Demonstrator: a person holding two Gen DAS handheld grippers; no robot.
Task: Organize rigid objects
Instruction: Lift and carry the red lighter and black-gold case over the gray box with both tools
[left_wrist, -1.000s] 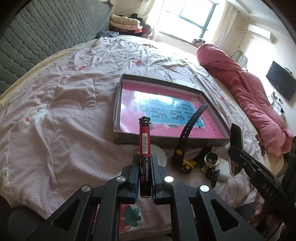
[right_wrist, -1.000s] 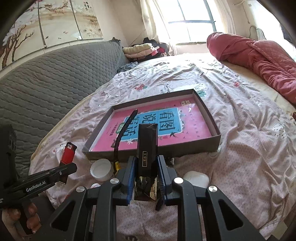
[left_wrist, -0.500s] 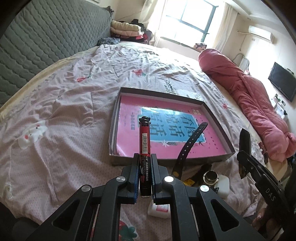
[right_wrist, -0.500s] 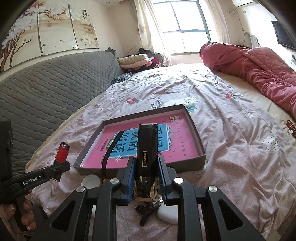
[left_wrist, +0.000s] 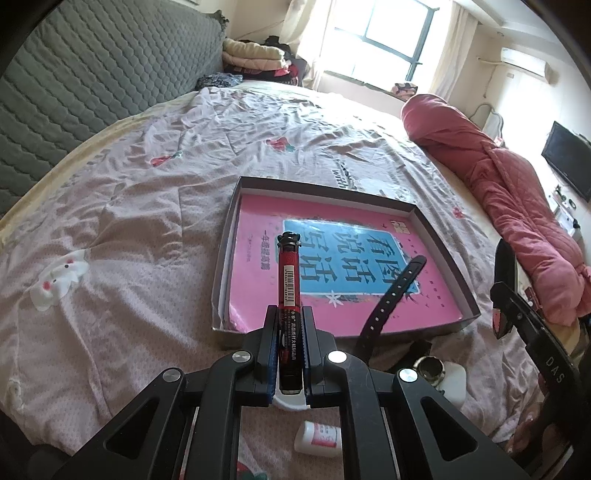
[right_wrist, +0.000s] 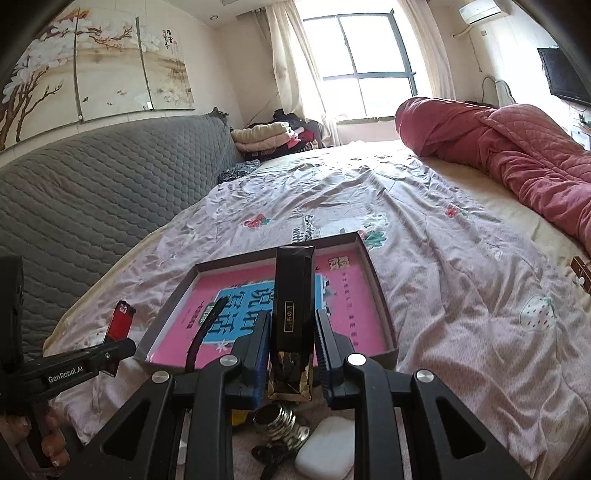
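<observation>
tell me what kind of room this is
A bedroom, most likely in a home: a wide bed under a pink printed sheet, a rolled red quilt, folded clothes by the window, a wall television.

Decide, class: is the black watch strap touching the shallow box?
Touching. In the left wrist view the black watch strap lies across the box's near wall, its tip over the pink book inside.

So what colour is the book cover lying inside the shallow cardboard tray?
Pink with a blue panel; clearest in the left wrist view.
</observation>
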